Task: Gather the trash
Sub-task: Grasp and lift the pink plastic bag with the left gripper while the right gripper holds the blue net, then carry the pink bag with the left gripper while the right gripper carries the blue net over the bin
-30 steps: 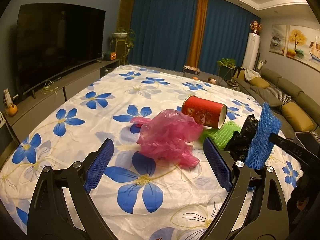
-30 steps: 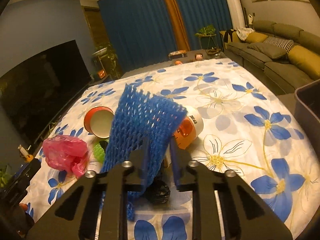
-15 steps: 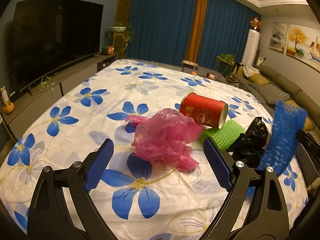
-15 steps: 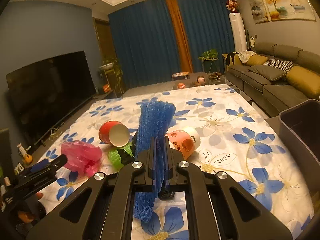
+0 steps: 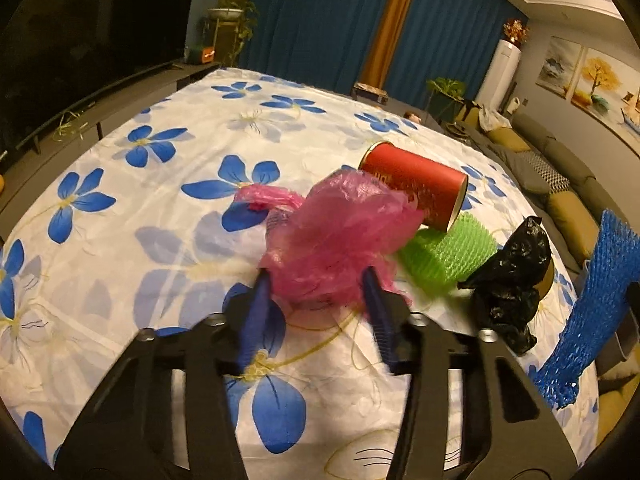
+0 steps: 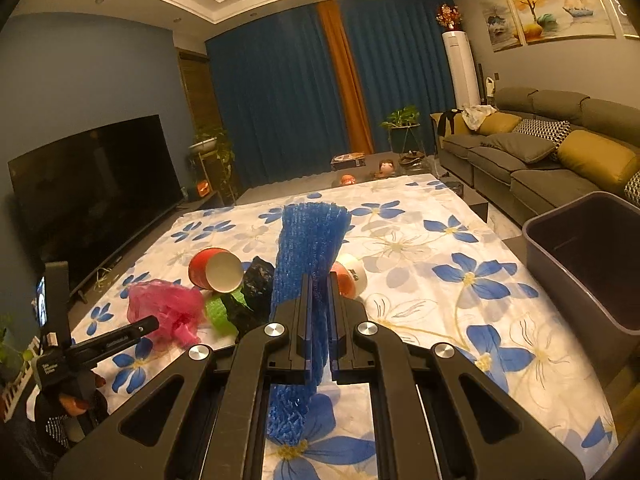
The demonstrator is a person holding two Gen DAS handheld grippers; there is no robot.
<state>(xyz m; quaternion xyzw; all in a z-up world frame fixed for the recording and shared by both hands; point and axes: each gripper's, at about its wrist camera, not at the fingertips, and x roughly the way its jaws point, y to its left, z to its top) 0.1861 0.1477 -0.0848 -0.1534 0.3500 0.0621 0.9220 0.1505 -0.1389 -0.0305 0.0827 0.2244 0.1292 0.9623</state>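
So the left hand-held gripper (image 5: 316, 286) is closing in on the crumpled pink plastic bag (image 5: 336, 236), bag sits right between the blue pads, looks like they're just at its edges but motion blur makes it hard to say if they're really squeezing yet. The right hand-held gripper (image 6: 319, 284) is clenched tight on a blue foam net sleeve (image 6: 310, 240), which sticks up above the fingers and dangles below them too, lifted off the surface. Everything's on a counter covered with a white cloth with blue flowers (image 5: 160, 216). Just behind the pink bag there's a red cardboard tube (image 5: 416, 188) lying on its side with some gold writing on it, too blurry to read. Next to that a green foam net (image 5: 448, 256), then a scrunched black plastic bag (image 5: 508, 280). From the right wrist view there's also an orange and white cup (image 6: 350, 278) tipped over behind the blue net, has print on it but can't make it out. Dark grey bin (image 6: 580, 264) sits off the counter's right edge, open top. Small white lettering on the left gripper's arm in that view, unreadable
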